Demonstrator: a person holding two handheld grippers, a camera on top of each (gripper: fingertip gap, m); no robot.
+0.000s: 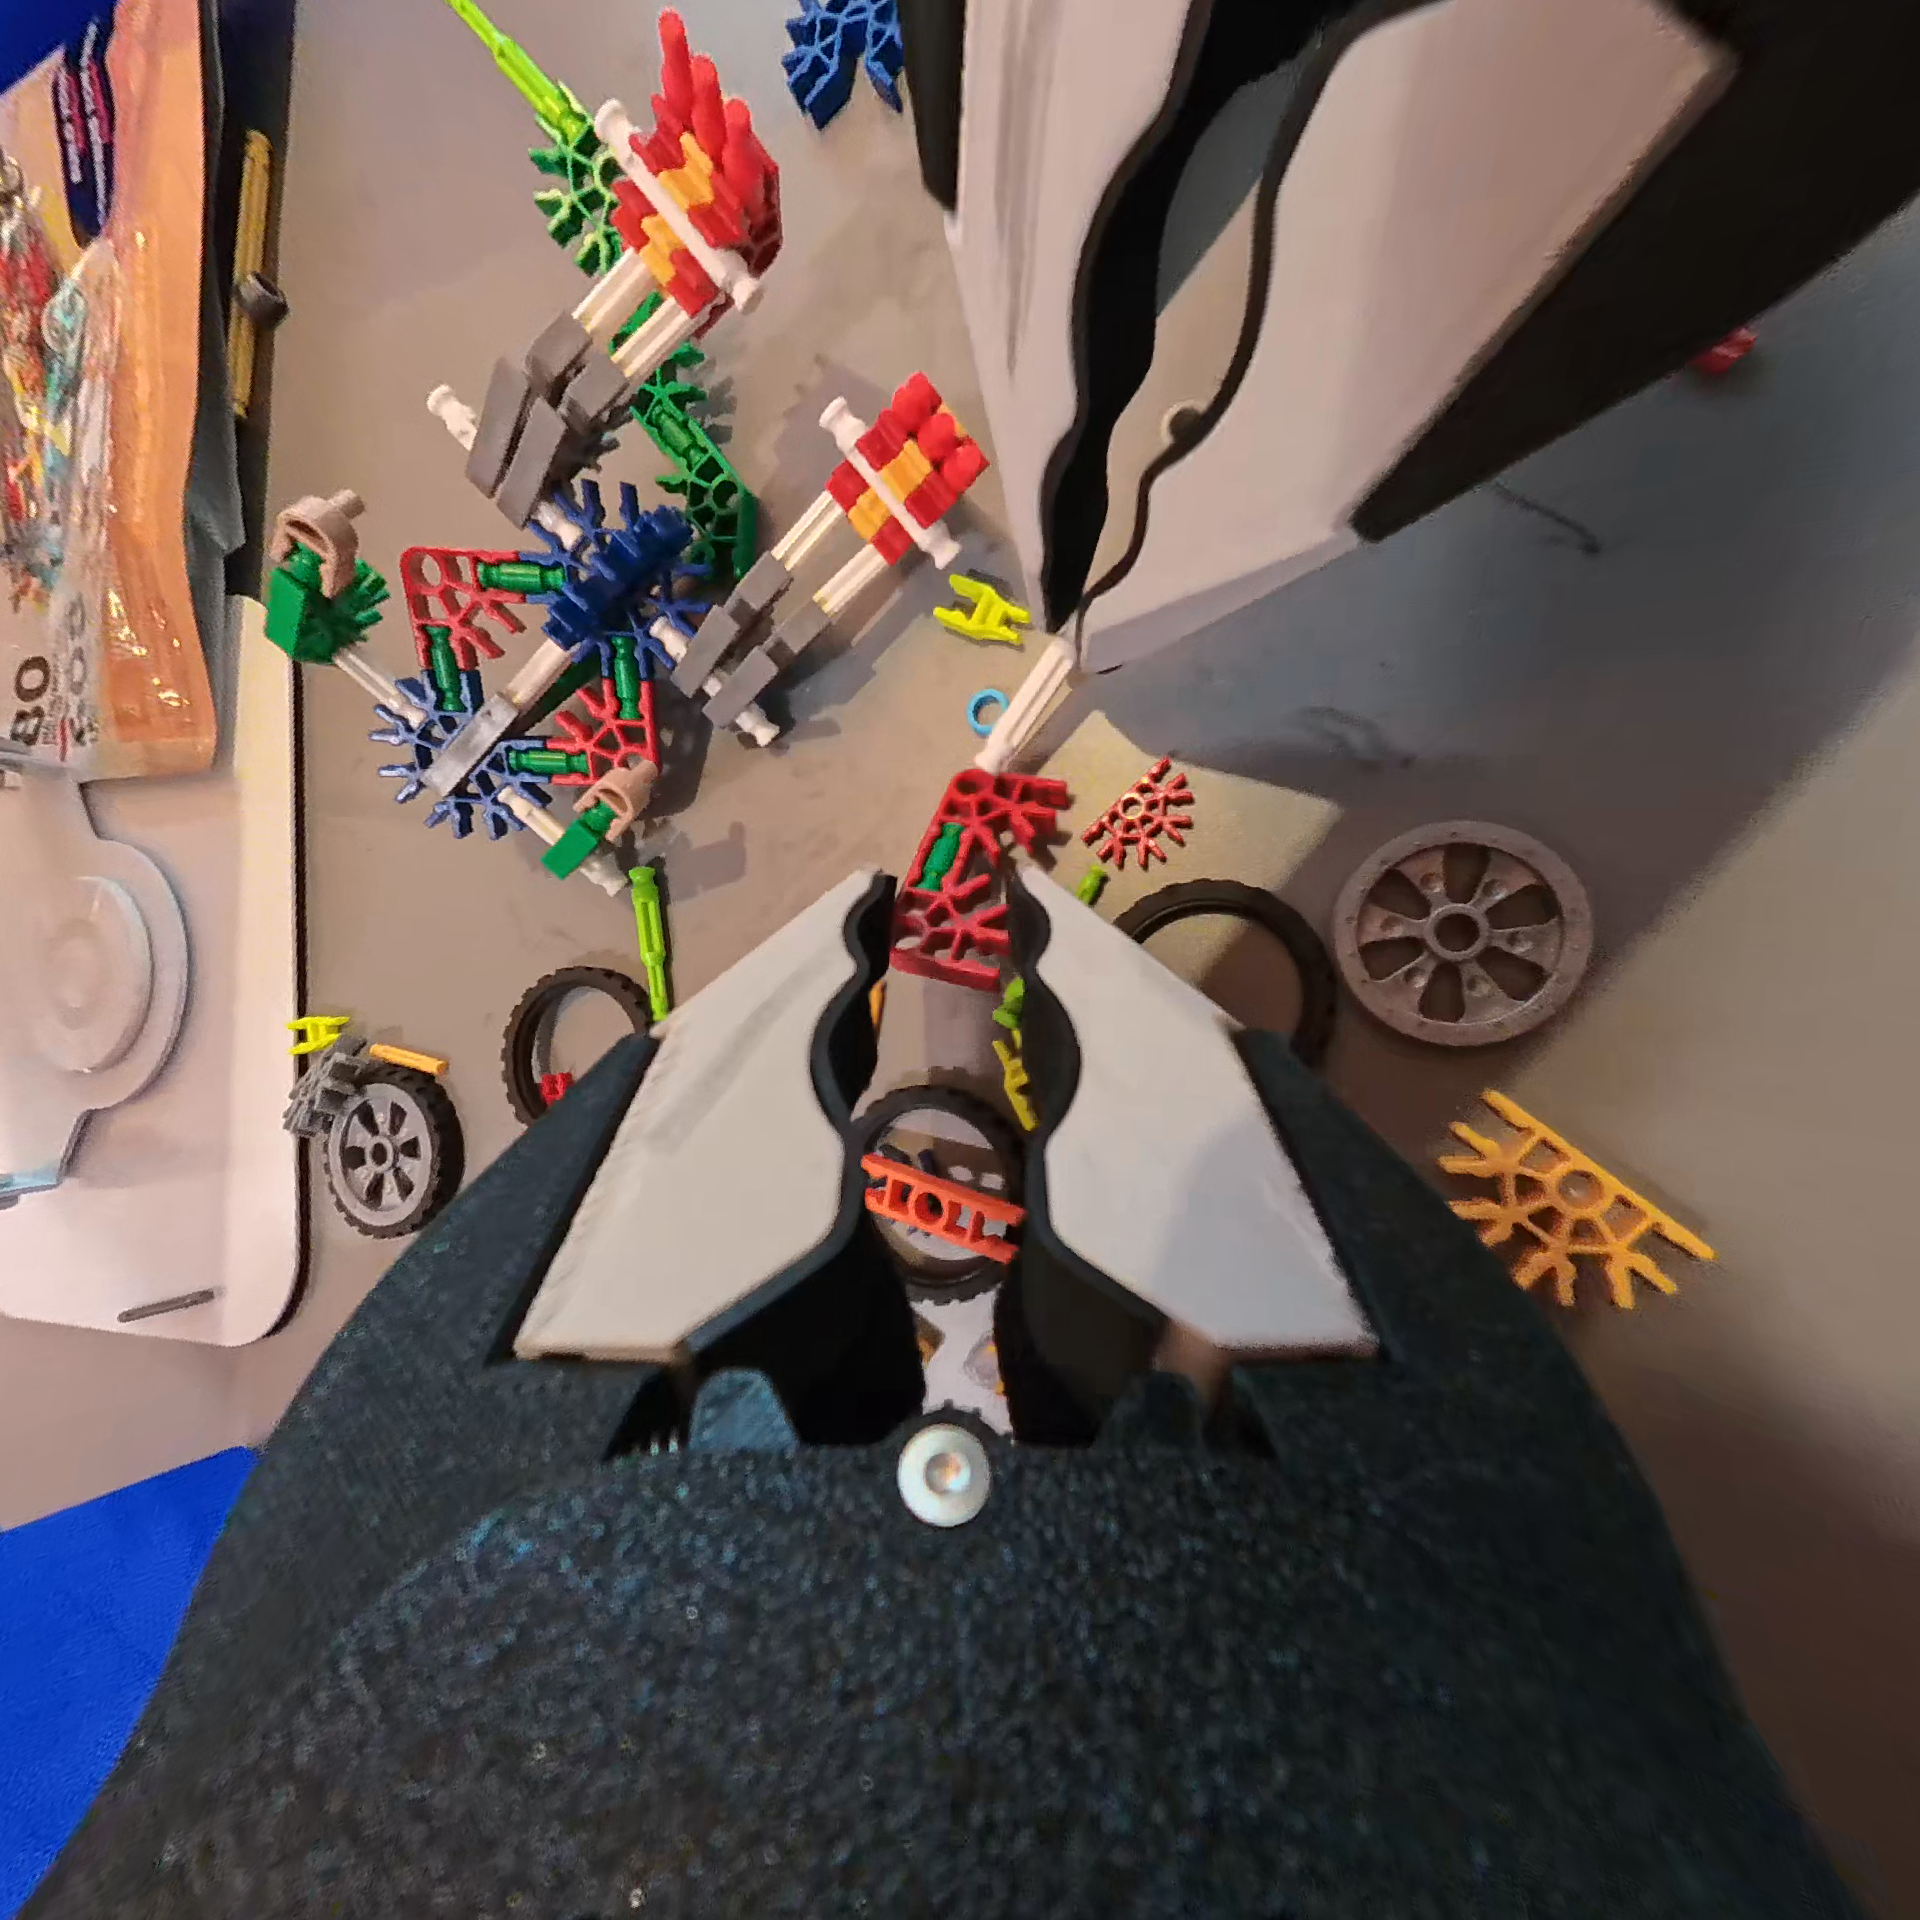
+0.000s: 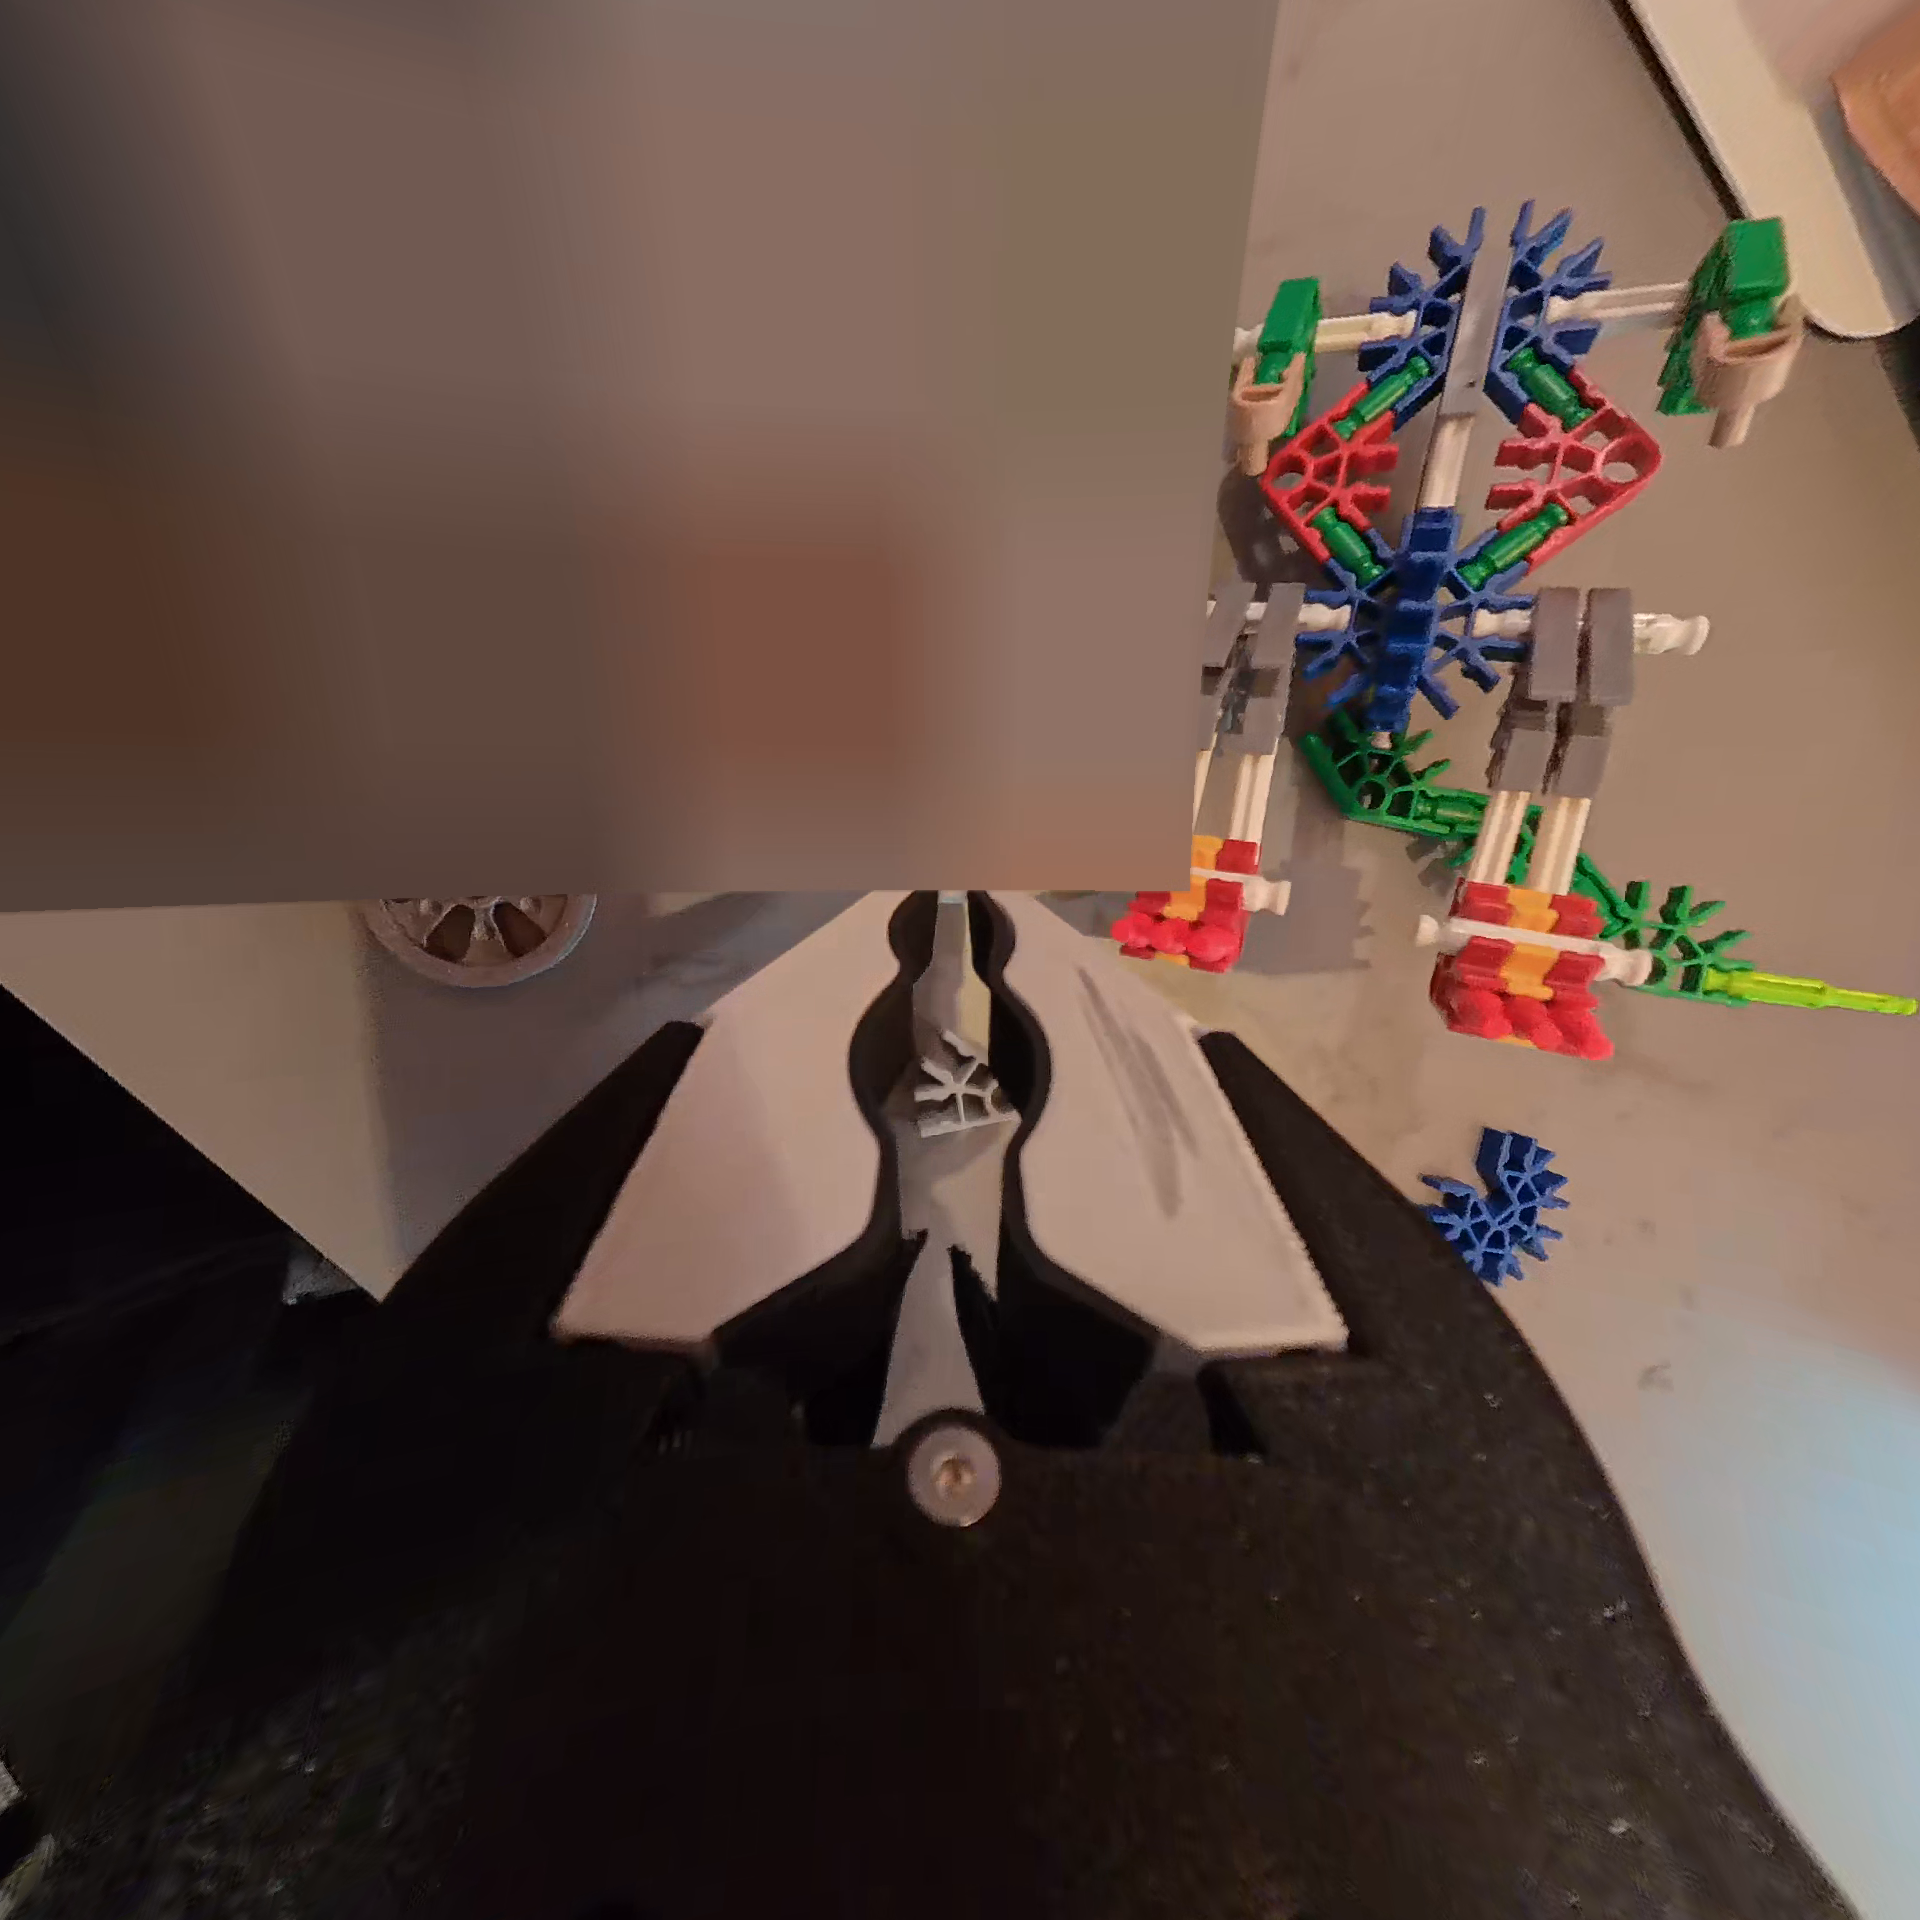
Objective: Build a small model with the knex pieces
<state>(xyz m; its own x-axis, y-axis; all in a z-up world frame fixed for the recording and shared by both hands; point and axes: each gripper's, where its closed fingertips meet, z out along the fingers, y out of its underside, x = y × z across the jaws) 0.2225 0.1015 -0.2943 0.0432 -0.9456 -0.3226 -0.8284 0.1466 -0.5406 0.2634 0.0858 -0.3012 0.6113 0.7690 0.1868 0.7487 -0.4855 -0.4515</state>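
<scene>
My left gripper [image 1: 951,883] is shut on a red fan-shaped connector [image 1: 971,873] that has a short green rod clipped in it, and holds it above the grey table [image 1: 1455,675]. My right gripper [image 1: 1065,623] comes in from the upper right, shut on a white rod [image 1: 1034,696]. The rod's free end touches the red connector's top corner. In the right wrist view the right gripper [image 2: 951,909] pinches the pale rod [image 2: 948,966]. A grey connector [image 2: 956,1096] sits in the hollow between the fingers. A blurred patch hides what lies beyond the fingertips.
A built model [image 1: 582,613] of blue, red, green, grey and white parts lies to the left; it also shows in the right wrist view [image 2: 1434,623]. Loose parts lie around: a grey wheel hub [image 1: 1460,935], black tyres [image 1: 566,1039], a yellow connector [image 1: 1569,1195], a blue connector [image 2: 1496,1205]. The toy's packaging [image 1: 104,416] is at far left. Some 5 cm of space lies between my two pairs of fingers.
</scene>
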